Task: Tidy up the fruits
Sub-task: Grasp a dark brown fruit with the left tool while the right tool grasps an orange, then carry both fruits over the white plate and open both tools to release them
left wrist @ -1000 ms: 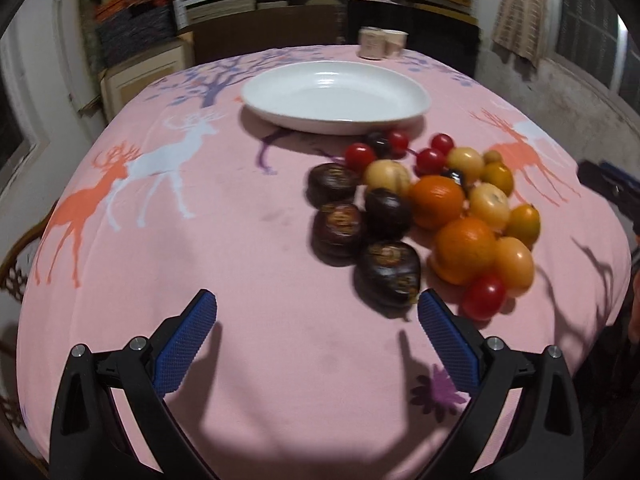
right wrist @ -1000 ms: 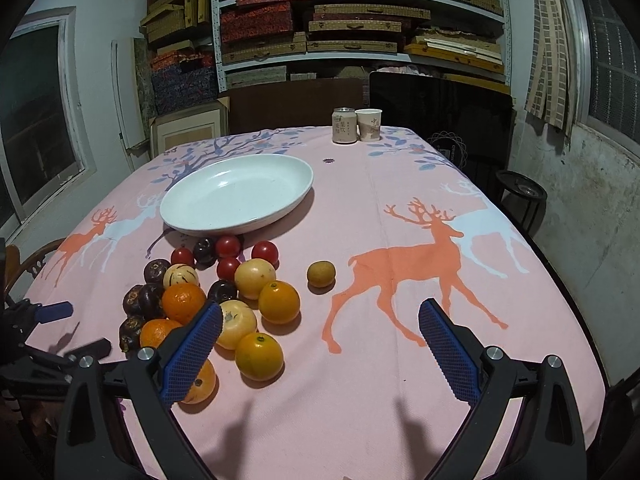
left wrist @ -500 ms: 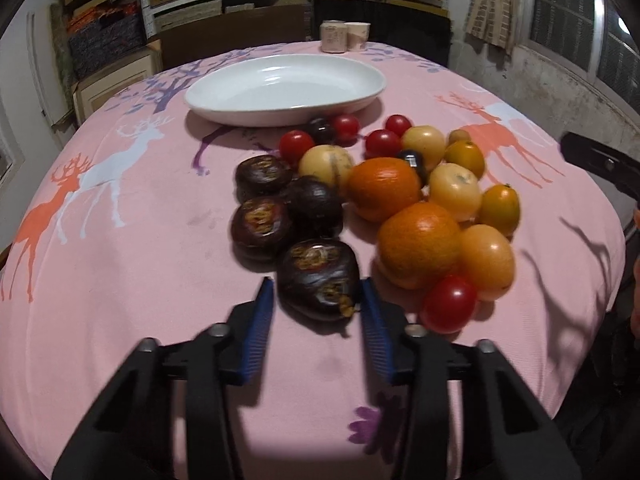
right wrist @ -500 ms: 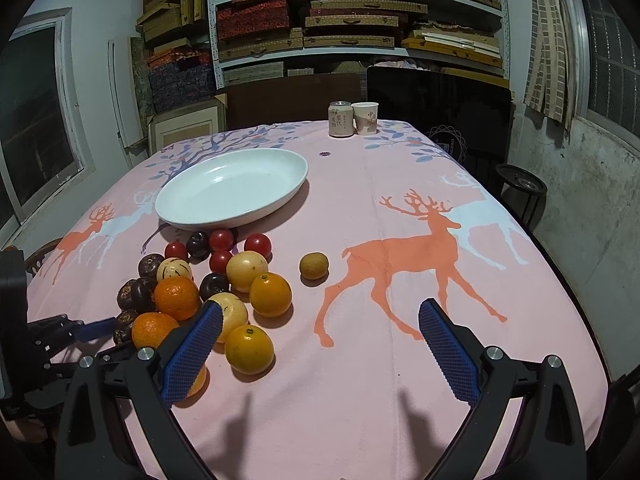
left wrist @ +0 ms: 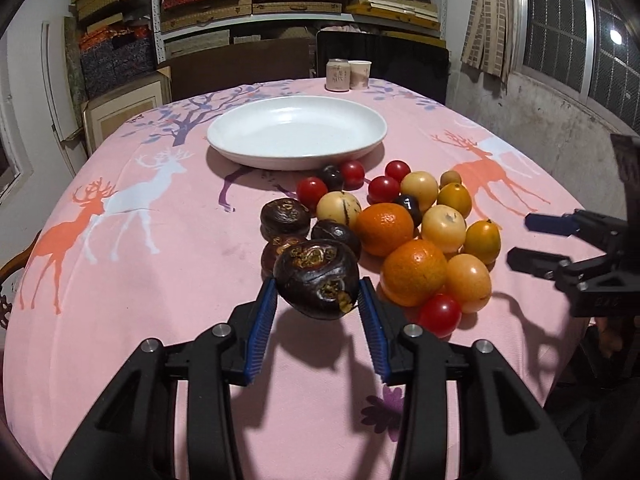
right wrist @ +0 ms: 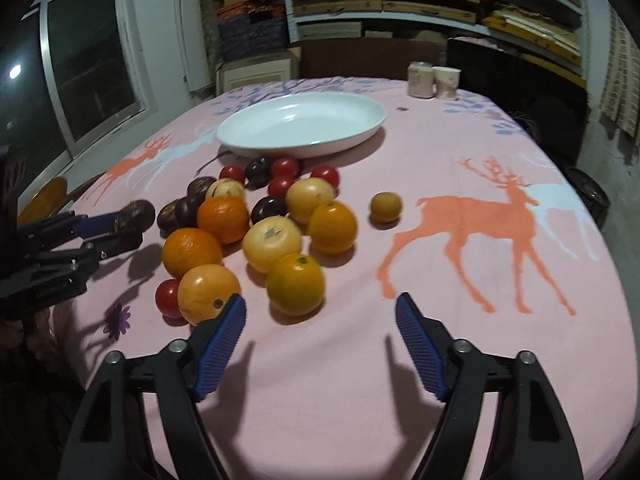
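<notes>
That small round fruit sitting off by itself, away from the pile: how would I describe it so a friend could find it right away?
Start at the white plate on the pink deer tablecloth and look to the fruit pile in front of it. To the right of the pile, towards the orange deer, lies a small tan fruit. It alone touches no other fruit, and it is duller and smaller than the oranges.
</notes>
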Motion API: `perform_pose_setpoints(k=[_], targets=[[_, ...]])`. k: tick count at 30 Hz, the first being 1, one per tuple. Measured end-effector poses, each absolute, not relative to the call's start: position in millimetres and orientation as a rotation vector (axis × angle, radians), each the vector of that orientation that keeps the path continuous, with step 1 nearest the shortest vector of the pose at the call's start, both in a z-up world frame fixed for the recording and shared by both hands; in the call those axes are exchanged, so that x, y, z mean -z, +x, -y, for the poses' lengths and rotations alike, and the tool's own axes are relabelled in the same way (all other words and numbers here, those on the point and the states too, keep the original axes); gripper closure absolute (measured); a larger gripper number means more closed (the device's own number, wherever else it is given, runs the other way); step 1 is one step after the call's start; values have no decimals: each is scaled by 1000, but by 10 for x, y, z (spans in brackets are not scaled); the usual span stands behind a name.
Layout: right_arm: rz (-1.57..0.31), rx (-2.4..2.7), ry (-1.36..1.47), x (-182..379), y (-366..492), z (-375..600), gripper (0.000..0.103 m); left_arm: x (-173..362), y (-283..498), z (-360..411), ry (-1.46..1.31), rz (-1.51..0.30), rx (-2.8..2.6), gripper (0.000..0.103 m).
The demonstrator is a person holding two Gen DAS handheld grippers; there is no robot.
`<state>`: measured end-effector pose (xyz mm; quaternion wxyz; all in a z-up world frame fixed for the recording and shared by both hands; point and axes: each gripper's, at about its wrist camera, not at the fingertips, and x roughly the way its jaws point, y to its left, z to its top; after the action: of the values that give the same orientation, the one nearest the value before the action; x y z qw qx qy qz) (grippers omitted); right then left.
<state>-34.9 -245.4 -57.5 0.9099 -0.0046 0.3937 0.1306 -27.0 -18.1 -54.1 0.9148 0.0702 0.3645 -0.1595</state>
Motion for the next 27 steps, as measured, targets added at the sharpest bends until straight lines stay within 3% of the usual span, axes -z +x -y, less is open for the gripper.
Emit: perform_pose_setpoints(k=[7, 11, 27], targets=[[-849, -280, -19, 716, -178, 2314, 49, 596, -277, 175, 145, -777, 335, 62], [-854, -307, 0, 729, -122, 2276, 66, 604, -275, 174, 145, -777, 334, 62], [-794, -310, 44, 549, -221, 2377, 66, 494, -260, 30, 91, -734, 319, 62]])
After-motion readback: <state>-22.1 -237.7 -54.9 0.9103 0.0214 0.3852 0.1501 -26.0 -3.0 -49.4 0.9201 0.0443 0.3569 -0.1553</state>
